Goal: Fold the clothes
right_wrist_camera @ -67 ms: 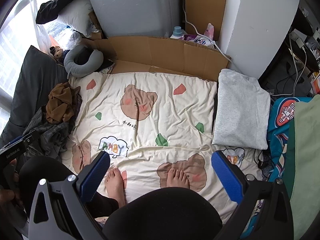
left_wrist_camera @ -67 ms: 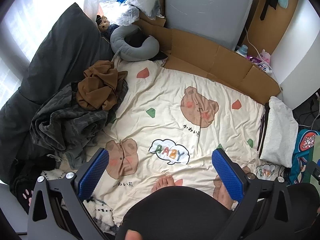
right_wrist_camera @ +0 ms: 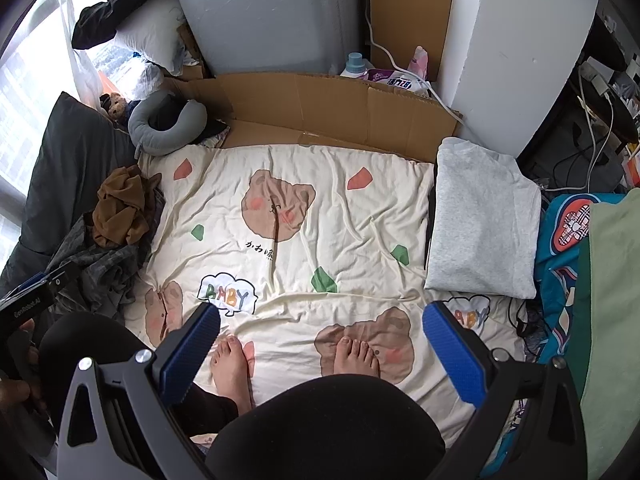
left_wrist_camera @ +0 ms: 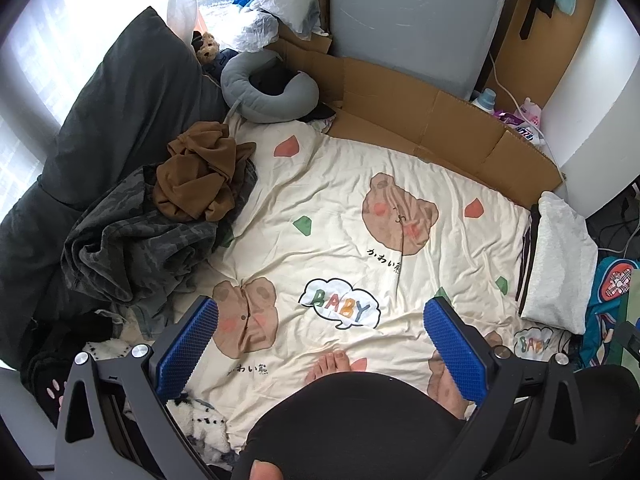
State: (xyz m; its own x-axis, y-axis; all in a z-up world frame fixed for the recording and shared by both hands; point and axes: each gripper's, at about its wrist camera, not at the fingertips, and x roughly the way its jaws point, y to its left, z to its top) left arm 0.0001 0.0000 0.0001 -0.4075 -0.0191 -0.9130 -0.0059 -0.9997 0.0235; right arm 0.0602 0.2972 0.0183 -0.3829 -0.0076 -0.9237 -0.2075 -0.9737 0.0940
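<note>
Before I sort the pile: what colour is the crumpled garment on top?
Brown garment, lying on a dark camouflage one; clearest in the left wrist view.

The left gripper is held wide open above the bear-print blanket; a brown garment is heaped on camouflage clothing at left.

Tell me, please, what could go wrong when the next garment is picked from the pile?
1. The brown garment lies tangled on the camo one; a grab may lift both together.
2. The person's bare feet stand on the blanket, so there is less room to spread a garment.
3. Wide moves could muss the folded grey top at the blanket's edge.
</note>
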